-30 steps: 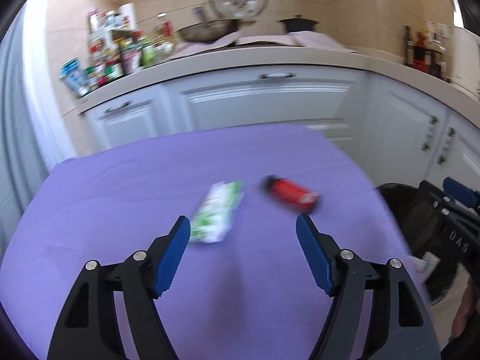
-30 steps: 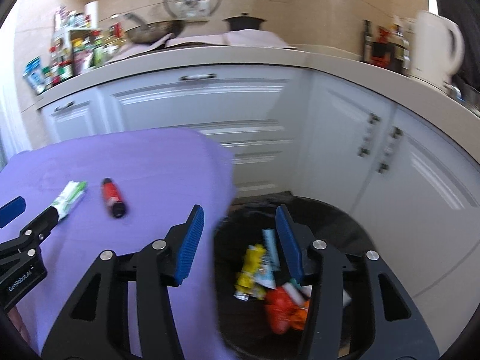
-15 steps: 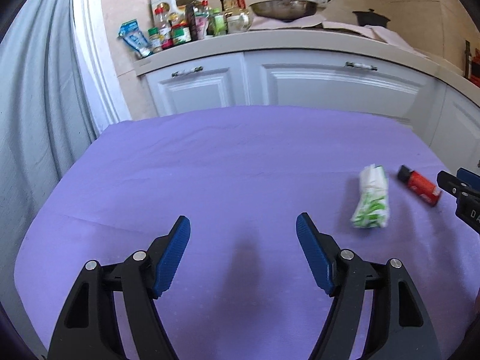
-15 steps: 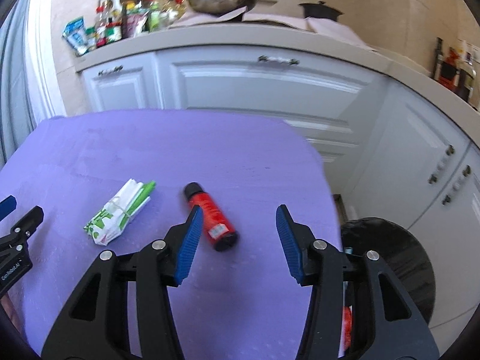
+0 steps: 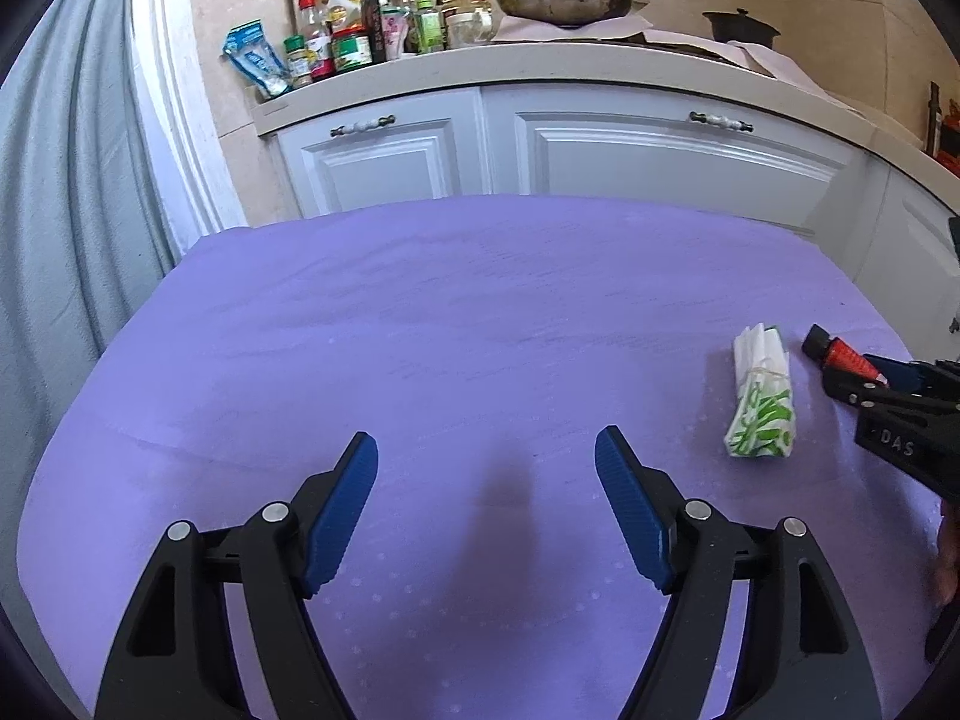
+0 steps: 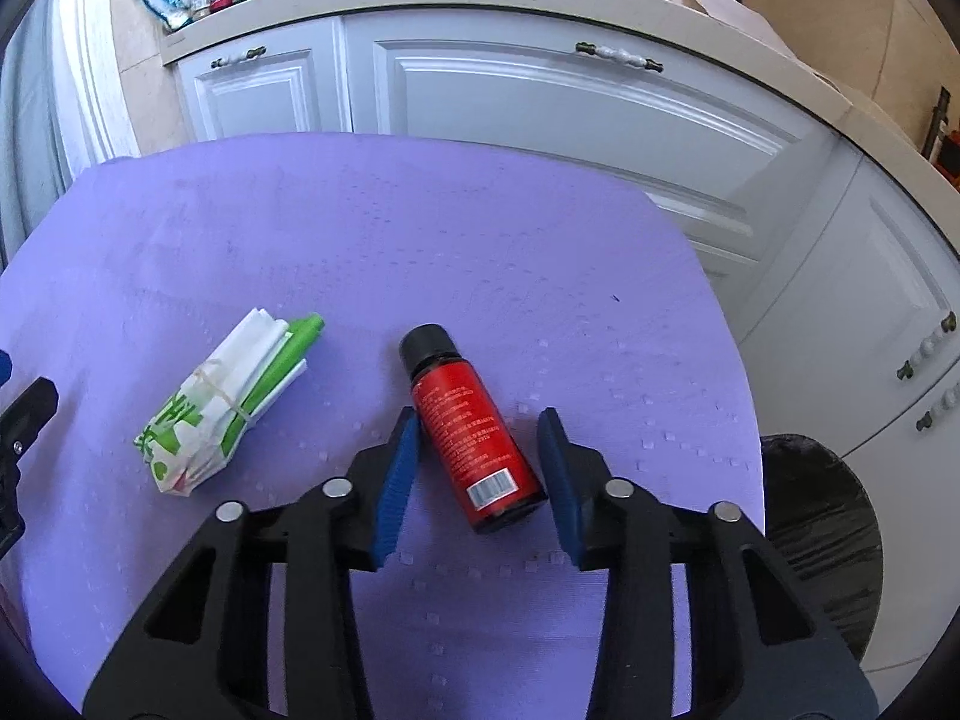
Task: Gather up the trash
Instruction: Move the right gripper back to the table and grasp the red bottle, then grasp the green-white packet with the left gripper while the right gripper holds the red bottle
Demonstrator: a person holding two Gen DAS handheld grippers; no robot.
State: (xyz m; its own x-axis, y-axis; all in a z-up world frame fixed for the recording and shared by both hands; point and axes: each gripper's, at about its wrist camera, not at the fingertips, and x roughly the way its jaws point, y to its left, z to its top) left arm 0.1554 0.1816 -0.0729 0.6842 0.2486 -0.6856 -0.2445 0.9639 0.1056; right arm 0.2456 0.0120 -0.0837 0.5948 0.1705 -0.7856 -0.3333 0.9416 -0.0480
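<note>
Between the right gripper's (image 6: 477,468) closing jaws, the red bottle (image 6: 471,426) is lying ungripped; left gripper (image 5: 486,504) is hovering open; green-white packet (image 6: 222,402) is awaiting collection.

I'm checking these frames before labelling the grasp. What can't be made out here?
- Right wrist view: whether the right gripper, its jaws closing, already presses the red bottle; the right-side gap is unclear.
- Right wrist view: the black bin is cut by the table edge and gripper; its contents are hidden.
- Left wrist view: the bottle is mostly covered by the right gripper.
- Both views: print on the green-and-white packet is too small.
</note>
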